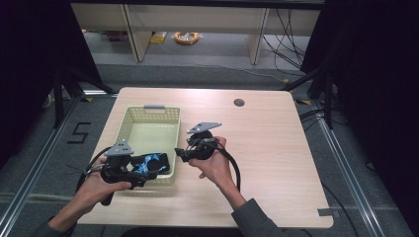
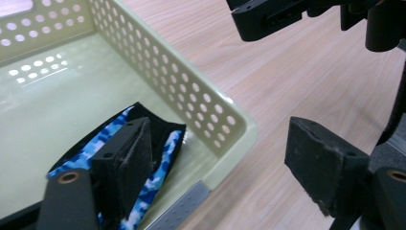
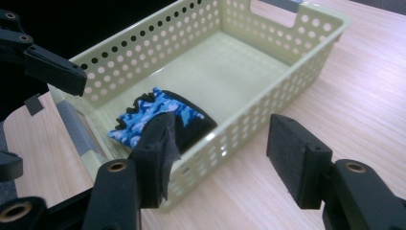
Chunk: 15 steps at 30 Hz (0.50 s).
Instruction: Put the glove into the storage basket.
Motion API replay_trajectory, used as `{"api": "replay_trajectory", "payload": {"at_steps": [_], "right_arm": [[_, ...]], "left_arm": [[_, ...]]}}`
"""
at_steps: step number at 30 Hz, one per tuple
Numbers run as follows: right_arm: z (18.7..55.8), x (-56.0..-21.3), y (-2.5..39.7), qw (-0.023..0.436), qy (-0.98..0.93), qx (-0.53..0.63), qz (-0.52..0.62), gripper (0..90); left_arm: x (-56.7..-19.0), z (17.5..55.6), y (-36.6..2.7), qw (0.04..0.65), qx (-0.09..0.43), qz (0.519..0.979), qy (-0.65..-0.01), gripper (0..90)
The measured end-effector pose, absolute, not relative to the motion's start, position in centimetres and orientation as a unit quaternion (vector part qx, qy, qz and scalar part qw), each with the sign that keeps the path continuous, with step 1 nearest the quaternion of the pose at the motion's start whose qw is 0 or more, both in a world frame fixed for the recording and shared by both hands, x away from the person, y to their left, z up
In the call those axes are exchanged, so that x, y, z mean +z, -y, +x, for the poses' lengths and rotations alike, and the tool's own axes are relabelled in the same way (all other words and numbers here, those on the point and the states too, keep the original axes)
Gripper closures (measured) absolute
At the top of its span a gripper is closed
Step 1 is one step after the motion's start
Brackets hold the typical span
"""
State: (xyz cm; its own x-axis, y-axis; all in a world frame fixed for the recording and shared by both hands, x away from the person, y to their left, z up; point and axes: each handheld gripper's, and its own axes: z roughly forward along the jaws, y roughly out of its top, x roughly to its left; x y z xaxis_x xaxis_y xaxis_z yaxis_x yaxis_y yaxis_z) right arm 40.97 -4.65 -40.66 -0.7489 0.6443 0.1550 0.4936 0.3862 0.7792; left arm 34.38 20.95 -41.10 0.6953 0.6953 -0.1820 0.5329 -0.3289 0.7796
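Two grippers, both spread, nothing pinched. Left gripper (image 1: 148, 174) sits low left of the high view, at the basket's (image 1: 129, 120) near end; in its own view one jaw hangs over the glove (image 2: 163, 160), the other over bare table (image 1: 267, 148) outside the wall. Right gripper (image 1: 179, 153) is centre frame, just beside the basket's right wall, jaws wide in its own view. The blue camo glove (image 3: 158, 112) lies flat on the basket floor at the near end, lower left of centre in the high view (image 1: 150, 162).
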Motion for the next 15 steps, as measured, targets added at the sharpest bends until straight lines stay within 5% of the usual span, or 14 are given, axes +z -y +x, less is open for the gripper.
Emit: {"api": "replay_trajectory", "payload": {"at_steps": [15], "right_arm": [[39.2,-41.2,10.2,0.093,-0.806,0.460,0.361,39.4]], "left_arm": [[-41.8,33.8,-18.5,0.455,0.081,0.807,-0.368,15.4]]}}
